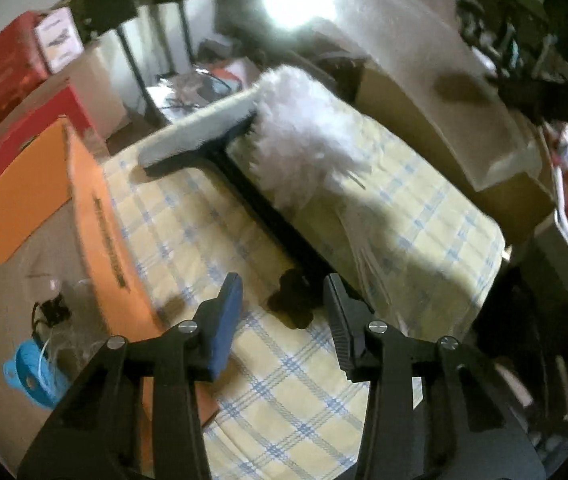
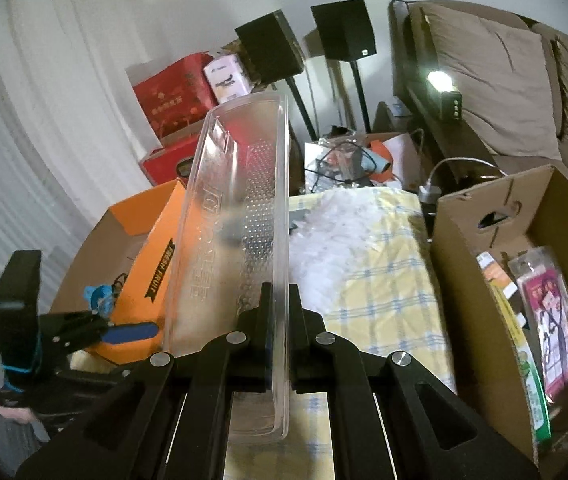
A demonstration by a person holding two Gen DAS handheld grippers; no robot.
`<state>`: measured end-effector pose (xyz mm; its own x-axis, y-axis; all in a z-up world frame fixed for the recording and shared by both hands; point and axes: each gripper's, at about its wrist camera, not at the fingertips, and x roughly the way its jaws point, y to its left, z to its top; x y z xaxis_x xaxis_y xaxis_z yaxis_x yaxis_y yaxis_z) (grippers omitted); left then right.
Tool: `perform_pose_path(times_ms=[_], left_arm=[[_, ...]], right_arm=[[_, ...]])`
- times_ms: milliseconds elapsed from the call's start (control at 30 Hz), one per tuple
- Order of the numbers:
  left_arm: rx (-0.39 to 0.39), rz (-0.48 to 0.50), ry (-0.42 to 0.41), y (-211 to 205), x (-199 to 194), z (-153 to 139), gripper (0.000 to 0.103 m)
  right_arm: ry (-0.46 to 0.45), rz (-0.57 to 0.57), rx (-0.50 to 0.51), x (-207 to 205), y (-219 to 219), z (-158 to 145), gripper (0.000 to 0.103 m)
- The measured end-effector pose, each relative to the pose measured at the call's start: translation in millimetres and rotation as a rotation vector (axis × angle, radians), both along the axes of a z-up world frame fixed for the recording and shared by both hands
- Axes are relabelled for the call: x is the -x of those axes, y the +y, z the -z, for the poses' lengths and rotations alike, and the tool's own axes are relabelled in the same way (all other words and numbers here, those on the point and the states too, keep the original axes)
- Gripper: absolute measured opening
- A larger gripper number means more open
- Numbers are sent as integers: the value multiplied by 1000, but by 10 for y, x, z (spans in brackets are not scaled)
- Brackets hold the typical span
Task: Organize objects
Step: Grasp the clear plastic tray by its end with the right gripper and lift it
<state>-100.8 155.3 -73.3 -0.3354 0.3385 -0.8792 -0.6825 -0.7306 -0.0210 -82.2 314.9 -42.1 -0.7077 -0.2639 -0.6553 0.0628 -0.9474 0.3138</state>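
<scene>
A squeegee with a grey blade and a long black handle lies on the yellow checked tablecloth, beside a white fluffy duster. My left gripper points down at the handle's knobbed end. The knob sits between the blue pad and the black finger. A gap shows on the blue pad's side, so the jaws are open. My right gripper is shut on the rim of a long clear plastic tray, held upright on edge above the table. The left gripper also shows at the lower left of the right wrist view.
An open orange fruit box stands against the table's left side, with a blue object inside. A cardboard box of packets sits on the right. Red boxes, two speakers on stands, cables and a bed with pillows fill the back.
</scene>
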Motion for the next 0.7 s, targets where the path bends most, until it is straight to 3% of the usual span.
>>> perform_pose_path(times_ms=[333,700], left_arm=[[152,107,-48,175,29,328,39],[215,197,-113,320,131,403,39]], right_arm=[[-9,21,4,-102,171,71,4],[-8,22,23,-142,249,128,4]])
